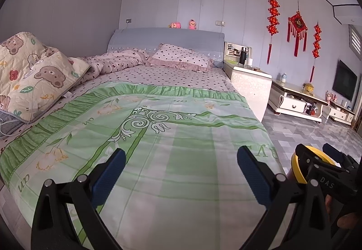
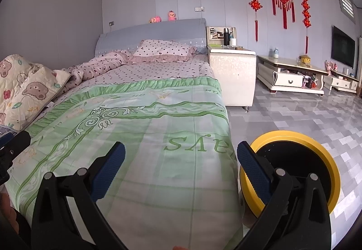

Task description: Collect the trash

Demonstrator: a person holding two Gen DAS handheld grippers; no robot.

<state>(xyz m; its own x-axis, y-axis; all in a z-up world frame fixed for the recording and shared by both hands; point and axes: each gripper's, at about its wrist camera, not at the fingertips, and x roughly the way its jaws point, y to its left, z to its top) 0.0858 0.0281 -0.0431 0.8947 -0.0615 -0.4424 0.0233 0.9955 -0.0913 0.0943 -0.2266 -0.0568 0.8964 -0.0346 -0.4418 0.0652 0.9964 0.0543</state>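
Observation:
A round bin with a yellow rim (image 2: 291, 173) and a black inside stands on the floor at the bed's right side; its rim also shows in the left wrist view (image 1: 296, 166), partly hidden by the right gripper's body. My left gripper (image 1: 181, 173) is open and empty above the green patterned sheet (image 1: 172, 136). My right gripper (image 2: 181, 170) is open and empty above the sheet's right edge (image 2: 181, 118), its right finger beside the bin. No loose trash stands out on the bed.
A folded bear-print quilt (image 1: 34, 75) lies at the bed's left. A dotted pillow (image 1: 181, 56) and rumpled duvet lie at the headboard. A white bedside cabinet (image 2: 233, 73) and a low white table (image 2: 291, 75) stand right of the bed on grey tiles.

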